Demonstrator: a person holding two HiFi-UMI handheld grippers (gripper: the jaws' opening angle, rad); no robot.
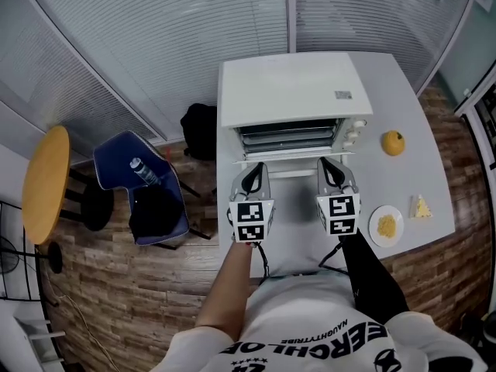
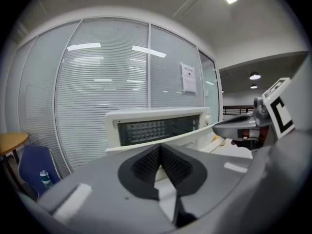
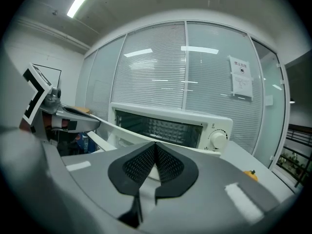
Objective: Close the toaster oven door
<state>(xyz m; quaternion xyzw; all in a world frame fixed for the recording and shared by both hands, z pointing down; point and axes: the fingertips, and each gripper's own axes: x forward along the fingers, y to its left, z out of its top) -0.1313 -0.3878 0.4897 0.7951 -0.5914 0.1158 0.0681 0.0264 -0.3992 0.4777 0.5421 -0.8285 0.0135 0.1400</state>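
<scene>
A white toaster oven (image 1: 287, 91) stands at the back of the grey table (image 1: 387, 177). Its door (image 1: 291, 157) hangs open and tilts forward, so the dark rack inside shows. My left gripper (image 1: 254, 175) is at the door's front edge on the left, and my right gripper (image 1: 332, 169) is at the same edge on the right. Both are shut with nothing between the pads. In the left gripper view the closed tips (image 2: 160, 147) sit just below the door's white edge (image 2: 185, 138). In the right gripper view the tips (image 3: 155, 145) do the same, below the oven's opening (image 3: 161, 128). Whether they touch the door is unclear.
A yellow fruit (image 1: 393, 142), a small plate of yellow food (image 1: 386, 225) and a cheese wedge (image 1: 421, 206) lie to the right of the oven. A blue chair with a bottle (image 1: 143, 184), a round wooden table (image 1: 45, 180) and a black bag (image 1: 200, 130) stand on the floor at left. A glass wall with blinds is behind.
</scene>
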